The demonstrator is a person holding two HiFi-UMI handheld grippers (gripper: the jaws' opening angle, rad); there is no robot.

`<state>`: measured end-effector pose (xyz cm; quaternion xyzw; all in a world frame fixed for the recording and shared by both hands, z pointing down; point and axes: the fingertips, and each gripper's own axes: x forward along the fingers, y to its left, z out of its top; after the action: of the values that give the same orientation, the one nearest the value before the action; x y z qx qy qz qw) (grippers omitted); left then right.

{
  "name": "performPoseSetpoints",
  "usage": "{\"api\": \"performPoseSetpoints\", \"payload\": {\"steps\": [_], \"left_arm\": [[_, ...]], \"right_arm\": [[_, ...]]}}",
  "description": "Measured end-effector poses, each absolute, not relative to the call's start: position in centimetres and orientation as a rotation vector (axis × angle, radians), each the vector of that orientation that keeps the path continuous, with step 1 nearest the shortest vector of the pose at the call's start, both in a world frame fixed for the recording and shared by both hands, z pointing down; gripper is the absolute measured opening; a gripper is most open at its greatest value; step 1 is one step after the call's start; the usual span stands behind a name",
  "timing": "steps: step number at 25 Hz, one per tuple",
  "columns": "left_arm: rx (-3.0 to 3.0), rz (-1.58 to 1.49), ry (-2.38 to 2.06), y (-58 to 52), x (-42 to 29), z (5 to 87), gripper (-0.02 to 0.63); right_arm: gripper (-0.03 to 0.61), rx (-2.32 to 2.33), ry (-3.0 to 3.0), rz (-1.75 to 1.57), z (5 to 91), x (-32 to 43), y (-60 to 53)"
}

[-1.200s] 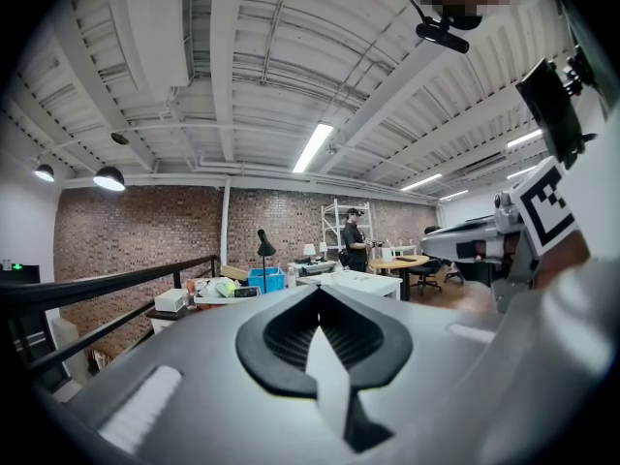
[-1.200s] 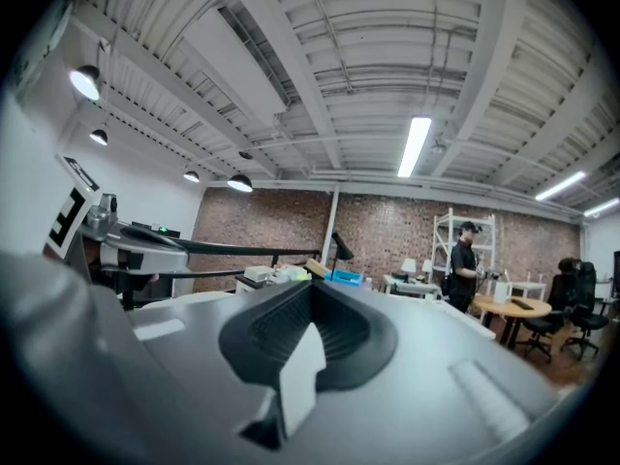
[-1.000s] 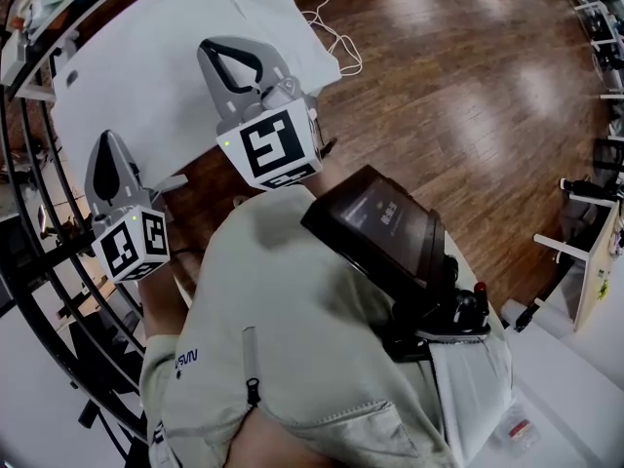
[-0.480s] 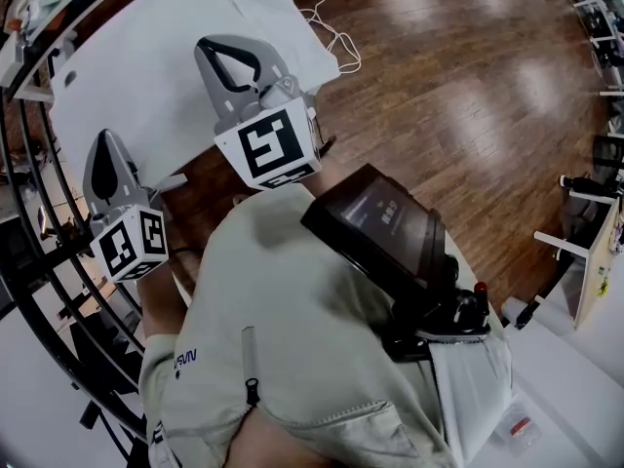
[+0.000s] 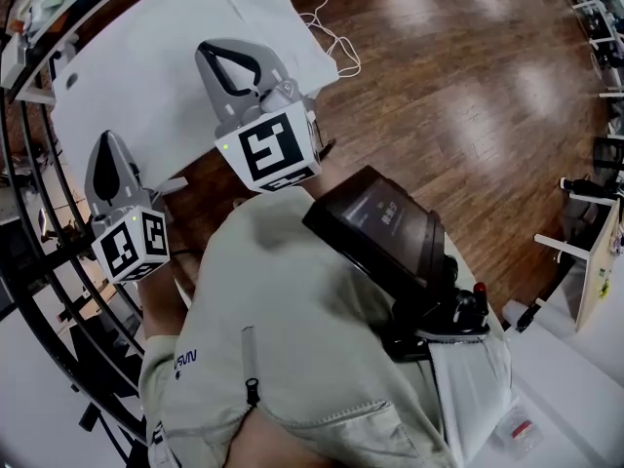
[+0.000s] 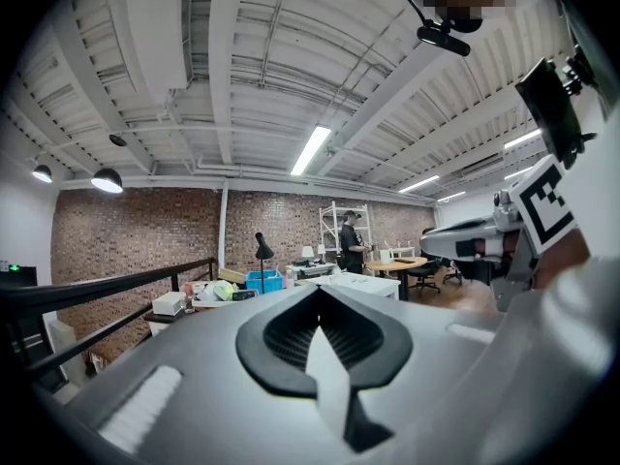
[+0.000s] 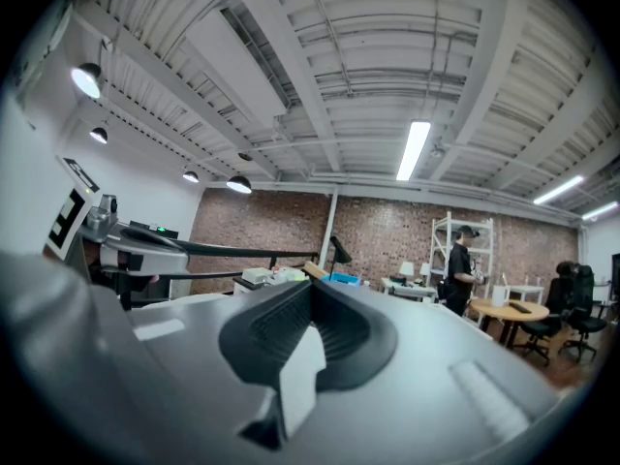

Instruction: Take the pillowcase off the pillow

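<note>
A white flat surface (image 5: 146,66) lies at the head view's upper left; I cannot tell whether it is a table top or the pillow in its case. My left gripper (image 5: 107,142) is held up close to my chest at the left, shut and empty. A little to its right my right gripper (image 5: 218,49) is shut and empty too, its tip over the white surface's near edge. In the left gripper view the left gripper (image 6: 316,294) points level across the room. The right gripper (image 7: 310,289) does the same in the right gripper view. No pillow shows clearly in either gripper view.
A black railing (image 5: 29,213) curves along the left. A white cable (image 5: 336,29) lies on the wooden floor (image 5: 458,96). A dark box (image 5: 385,232) hangs at my chest. Far off stand a person (image 7: 457,269) by shelves and a round table (image 7: 509,308).
</note>
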<state>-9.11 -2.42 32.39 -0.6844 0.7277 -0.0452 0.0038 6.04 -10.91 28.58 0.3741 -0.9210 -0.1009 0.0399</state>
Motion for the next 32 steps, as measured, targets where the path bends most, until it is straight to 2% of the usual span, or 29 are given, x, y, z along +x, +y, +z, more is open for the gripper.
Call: {"api": "performPoseSetpoints", "payload": {"steps": [32], "left_arm": [[-2.142,-0.17,2.289,-1.86,-9.23,32.34,0.006]], "right_arm": [[0.003,1.13,-2.84,-0.278,28.87,5.64,-10.37]]}}
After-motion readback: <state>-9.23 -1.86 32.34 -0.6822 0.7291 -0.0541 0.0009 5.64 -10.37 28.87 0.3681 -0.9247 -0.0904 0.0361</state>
